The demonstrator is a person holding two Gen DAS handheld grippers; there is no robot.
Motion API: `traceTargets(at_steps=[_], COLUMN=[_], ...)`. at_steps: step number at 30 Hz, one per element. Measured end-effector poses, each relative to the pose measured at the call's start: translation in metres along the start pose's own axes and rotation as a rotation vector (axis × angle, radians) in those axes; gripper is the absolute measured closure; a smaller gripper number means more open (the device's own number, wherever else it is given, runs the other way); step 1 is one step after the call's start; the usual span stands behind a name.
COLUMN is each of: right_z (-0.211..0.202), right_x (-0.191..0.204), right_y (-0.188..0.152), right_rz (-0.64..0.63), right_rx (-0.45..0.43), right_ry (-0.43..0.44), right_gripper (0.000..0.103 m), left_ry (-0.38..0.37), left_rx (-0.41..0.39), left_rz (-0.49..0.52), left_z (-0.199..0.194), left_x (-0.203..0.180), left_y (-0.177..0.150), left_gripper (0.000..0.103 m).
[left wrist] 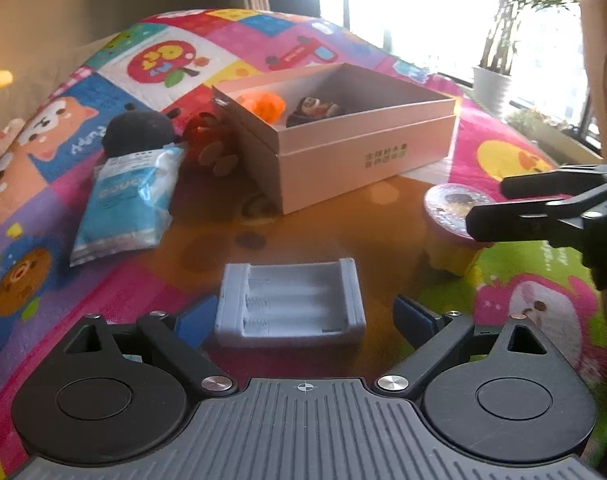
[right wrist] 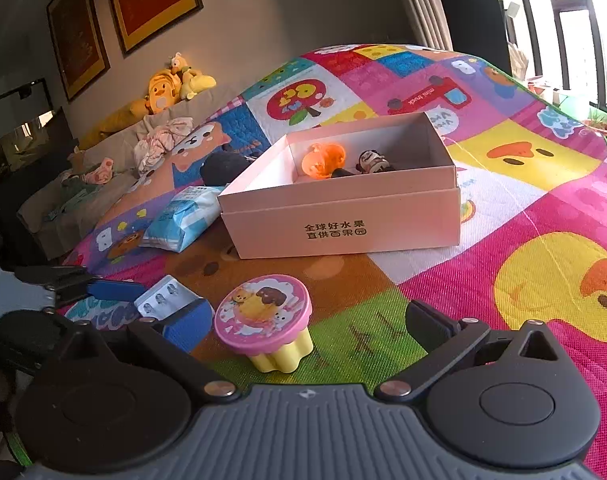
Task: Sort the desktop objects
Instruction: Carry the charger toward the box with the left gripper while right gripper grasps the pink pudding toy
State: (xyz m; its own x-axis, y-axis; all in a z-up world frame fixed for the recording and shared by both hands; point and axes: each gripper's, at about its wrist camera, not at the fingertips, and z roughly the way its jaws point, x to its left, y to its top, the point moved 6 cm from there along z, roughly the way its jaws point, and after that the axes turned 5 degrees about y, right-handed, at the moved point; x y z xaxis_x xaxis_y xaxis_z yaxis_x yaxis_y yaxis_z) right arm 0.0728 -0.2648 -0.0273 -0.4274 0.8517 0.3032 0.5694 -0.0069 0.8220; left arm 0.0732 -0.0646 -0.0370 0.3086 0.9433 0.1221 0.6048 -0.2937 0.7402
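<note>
A grey battery holder (left wrist: 289, 300) lies on the colourful play mat between the blue pads of my left gripper (left wrist: 305, 316); the pads stand apart from it, the gripper open. My right gripper (right wrist: 305, 324) is open around a yellow cup with a pink cartoon lid (right wrist: 263, 316), not touching it. In the left wrist view the same cup (left wrist: 451, 216) sits under the right gripper (left wrist: 489, 206). Behind stands an open pink box (right wrist: 343, 216) holding an orange toy (right wrist: 323, 160) and a dark figure (right wrist: 373, 162).
A blue-and-white packet (left wrist: 123, 200) and a black round thing (left wrist: 139, 132) lie left of the box (left wrist: 343, 152), with a red-brown toy (left wrist: 207, 136) against its left wall. A sofa with yellow plush toys (right wrist: 171, 88) lines the far wall. Windows and plants are at the right.
</note>
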Motion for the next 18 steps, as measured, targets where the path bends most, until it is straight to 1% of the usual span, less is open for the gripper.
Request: traceTargets(at_steps=[1,2,4,8,10,11,12,14,15,16,18], right_z=[0.000,0.000,0.002,0.007,0.012,0.015,0.018,0.024,0.026,0.028,0.026], right_x=[0.001,0.004,0.013,0.037,0.045,0.047,0.047,0.045,0.044,0.043,0.042], right_y=[0.000,0.000,-0.001,-0.001,-0.002,-0.001,-0.001,0.000,0.000,0.000,0.001], right_rz=[-0.011,-0.029,-0.093,-0.282,-0.338,-0.343,-0.340,-0.325,-0.316,-0.304,-0.276], right_rx=[-0.001,0.002,0.013,0.009,0.027,0.042,0.056,0.088,0.107,0.125,0.144], right_ry=[-0.015,-0.026,-0.044,-0.108,-0.114,-0.113,-0.114,-0.122,-0.118,-0.114,-0.099], right_gripper=[0.000,0.000,0.000,0.002,0.012,0.013,0.017,0.028,0.042,0.047,0.047], left_ry=[0.016,0.024,0.017,0.020,0.020,0.022,0.024,0.029,0.032,0.033,0.032], left_rx=[-0.004,-0.009,-0.011,-0.011,-0.008,-0.008,-0.009,-0.012,-0.016,-0.021,-0.029], left_rz=[0.001,0.006,-0.009,-0.016,-0.026,-0.032,-0.040,-0.054,-0.063,-0.072,-0.092], left_z=[0.001,0.000,-0.005,-0.017,-0.024,-0.027,-0.031,-0.036,-0.039,-0.042,-0.045], left_x=[-0.001,-0.002,-0.001,0.000,0.001,0.002,0.003,0.005,0.007,0.008,0.011], left_y=[0.000,0.000,-0.001,-0.012,-0.019,-0.022,-0.025,-0.029,-0.031,-0.032,-0.033], left_gripper=[0.016,0.020,0.020,0.020,0.020,0.020,0.020,0.020,0.020,0.020,0.020])
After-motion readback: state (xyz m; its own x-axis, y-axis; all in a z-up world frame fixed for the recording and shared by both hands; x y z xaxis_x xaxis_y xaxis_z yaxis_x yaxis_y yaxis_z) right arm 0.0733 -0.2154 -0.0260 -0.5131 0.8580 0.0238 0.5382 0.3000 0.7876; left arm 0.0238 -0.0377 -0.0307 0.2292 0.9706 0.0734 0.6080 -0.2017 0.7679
